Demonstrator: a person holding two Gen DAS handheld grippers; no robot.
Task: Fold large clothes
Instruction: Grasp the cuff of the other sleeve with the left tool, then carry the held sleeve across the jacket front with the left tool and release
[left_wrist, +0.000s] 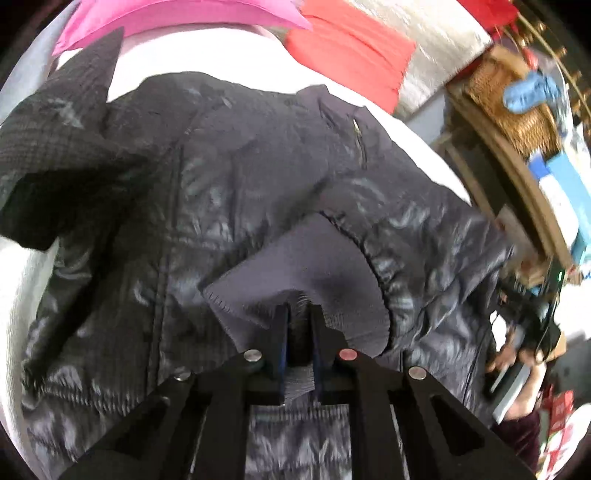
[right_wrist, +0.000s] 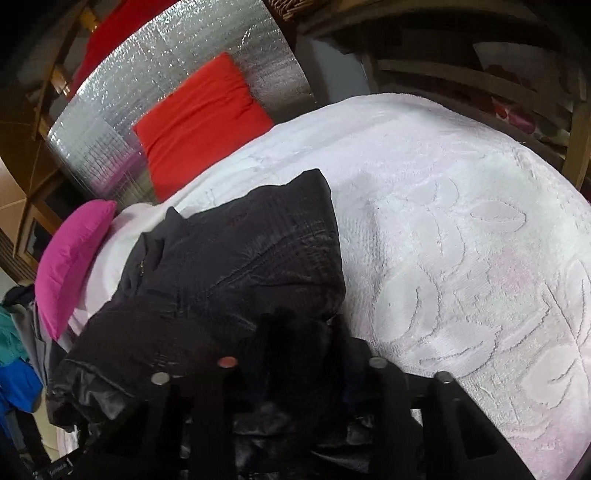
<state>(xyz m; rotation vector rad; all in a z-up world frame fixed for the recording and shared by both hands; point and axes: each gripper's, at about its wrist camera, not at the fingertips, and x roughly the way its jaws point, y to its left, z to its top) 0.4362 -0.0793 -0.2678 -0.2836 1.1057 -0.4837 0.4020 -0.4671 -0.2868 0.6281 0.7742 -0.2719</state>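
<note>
A dark quilted puffer jacket (left_wrist: 258, 166) lies spread on a white bedspread (left_wrist: 207, 55). Its grey ribbed cuff (left_wrist: 303, 254) is folded up over the shiny fabric, and my left gripper (left_wrist: 300, 310) is shut on that cuff, with the knit pinched between the two fingers. In the right wrist view the jacket (right_wrist: 258, 240) is bunched at the left of the white textured bedspread (right_wrist: 461, 240). My right gripper (right_wrist: 304, 328) is shut on a thick fold of the jacket. Its dark fingers are hard to tell from the fabric.
A pink pillow (left_wrist: 177, 18) and a red pillow (left_wrist: 351, 55) lie at the head of the bed against a silver foil panel (right_wrist: 166, 74). A wicker basket (left_wrist: 509, 103) and cluttered shelves stand to the right. A person's hand (left_wrist: 498, 363) shows there.
</note>
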